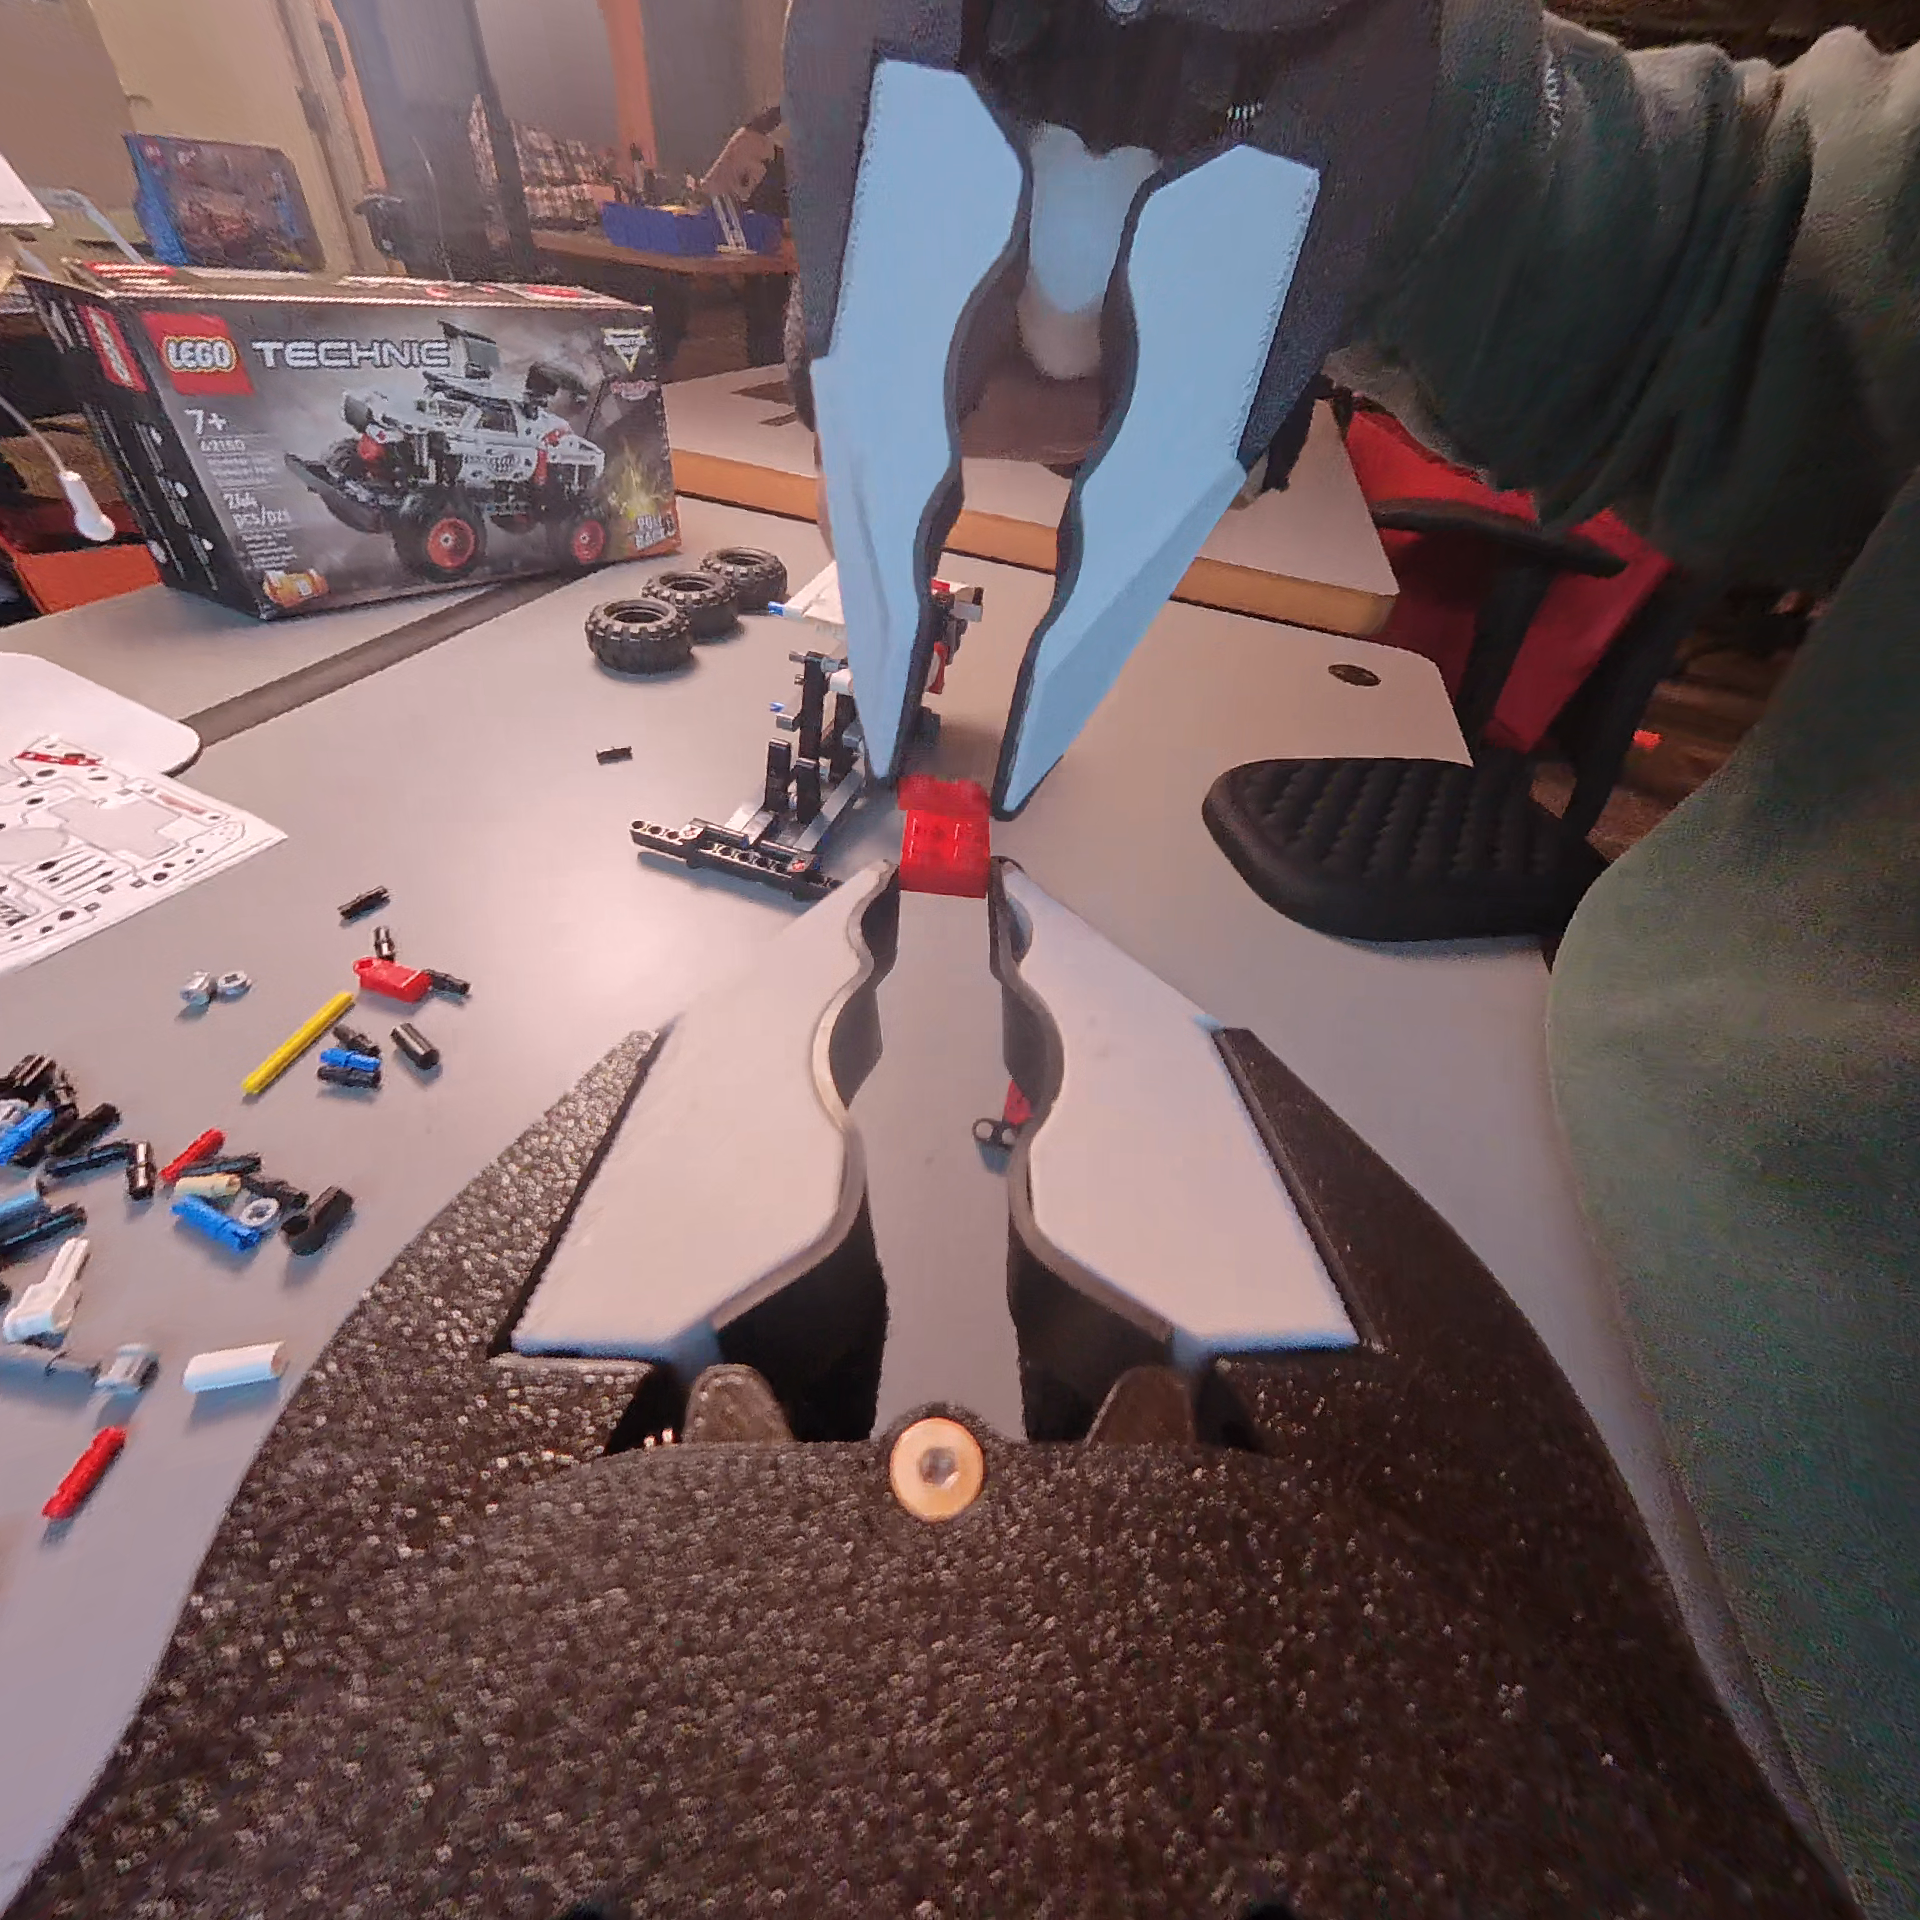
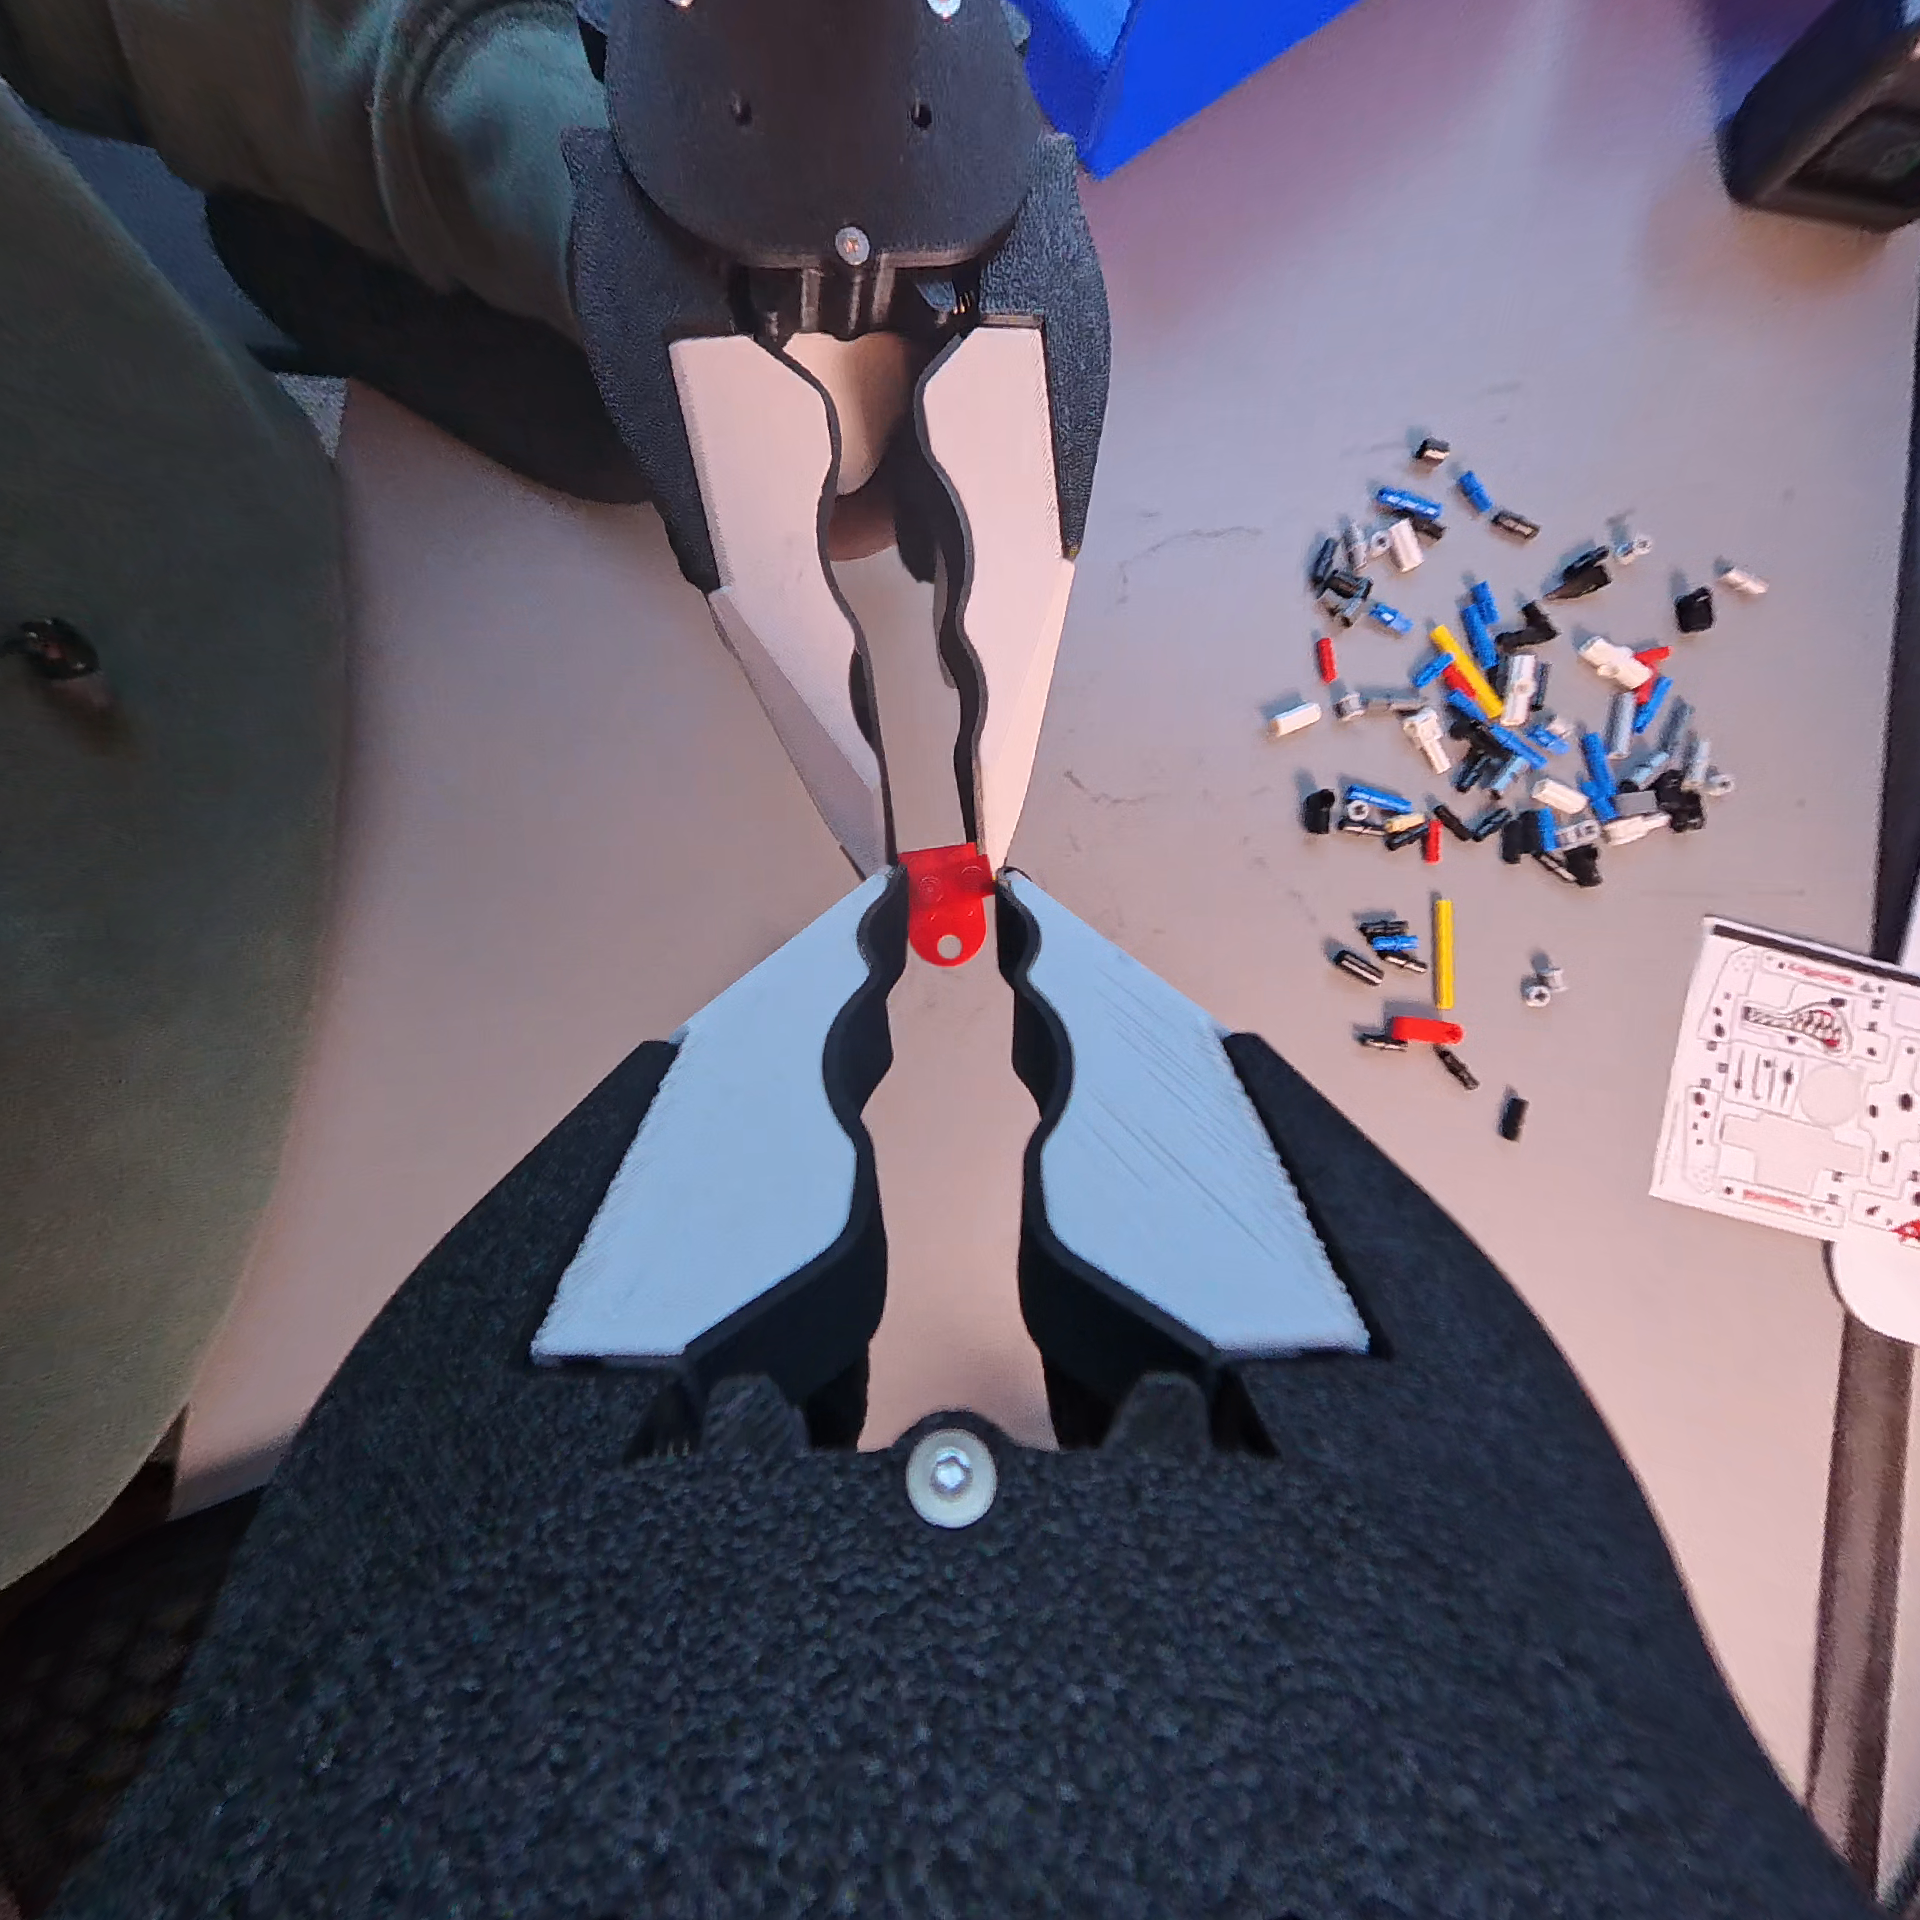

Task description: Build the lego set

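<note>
both grippers meet tip to tip above the tabletop (image 1: 520, 831) on one small red lego piece (image 1: 942, 850): the left gripper (image 1: 943, 883) is narrowed onto its near end and the right gripper (image 1: 940, 795) onto its far end, so this looks like a hand-over or a press-fit of two red parts, though i cannot tell which. the half-built chassis (image 1: 800, 790) stands just beyond, with loose pins (image 2: 1496, 707) scattered to the left. next, one gripper likely must let go cleanly so the piece can go to the chassis.

Bare table (image 1: 1195, 727) lies right of the half-built chassis (image 1: 800, 790); loose pieces (image 1: 208, 1174) crowd the left.
</note>
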